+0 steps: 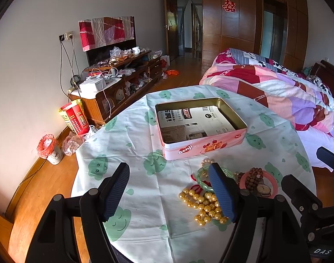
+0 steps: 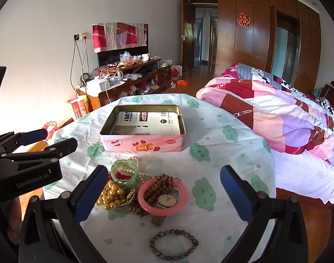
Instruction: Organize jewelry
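Note:
A pink open tin [image 1: 202,149] [image 2: 142,145] lined with printed paper sits mid-table. In front of it lies a jewelry pile: a green bangle [image 2: 125,173] [image 1: 202,183], gold beads [image 1: 202,206] [image 2: 111,194], a pink bangle [image 2: 162,197] [image 1: 274,183] around a wristwatch [image 2: 167,199] and brown wooden beads [image 2: 159,185], and pearls [image 2: 135,161]. A grey bead bracelet [image 2: 174,244] lies apart, nearer me. My left gripper [image 1: 169,194] is open and empty, left of the pile. My right gripper [image 2: 164,194] is open and empty, its fingers on either side of the pile.
The round table has a white cloth with green prints [image 2: 213,153]. A bed with a patchwork quilt [image 2: 287,118] is to the right. A cluttered TV cabinet [image 1: 120,81], red box [image 1: 75,118] and small bin [image 1: 50,149] stand to the left.

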A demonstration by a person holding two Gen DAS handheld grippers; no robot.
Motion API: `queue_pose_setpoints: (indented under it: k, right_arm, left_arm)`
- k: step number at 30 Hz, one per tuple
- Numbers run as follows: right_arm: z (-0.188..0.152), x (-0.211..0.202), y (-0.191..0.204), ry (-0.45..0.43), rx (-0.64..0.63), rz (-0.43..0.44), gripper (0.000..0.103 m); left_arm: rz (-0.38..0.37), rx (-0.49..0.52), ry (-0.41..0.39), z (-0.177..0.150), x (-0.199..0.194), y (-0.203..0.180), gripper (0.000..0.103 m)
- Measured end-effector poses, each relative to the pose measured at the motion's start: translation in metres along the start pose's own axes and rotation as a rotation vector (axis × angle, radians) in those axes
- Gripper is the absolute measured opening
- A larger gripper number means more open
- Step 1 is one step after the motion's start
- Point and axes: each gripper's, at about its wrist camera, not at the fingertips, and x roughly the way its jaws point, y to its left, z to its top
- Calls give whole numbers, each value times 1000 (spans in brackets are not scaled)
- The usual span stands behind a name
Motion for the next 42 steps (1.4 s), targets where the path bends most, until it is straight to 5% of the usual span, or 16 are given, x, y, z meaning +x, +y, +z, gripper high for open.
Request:
queue_pose_setpoints:
  k: [42]
  right_arm:
    - [-2,7,0,17,3,0,103]
  left_arm:
    - [8,13,39,-17,22,-4,75]
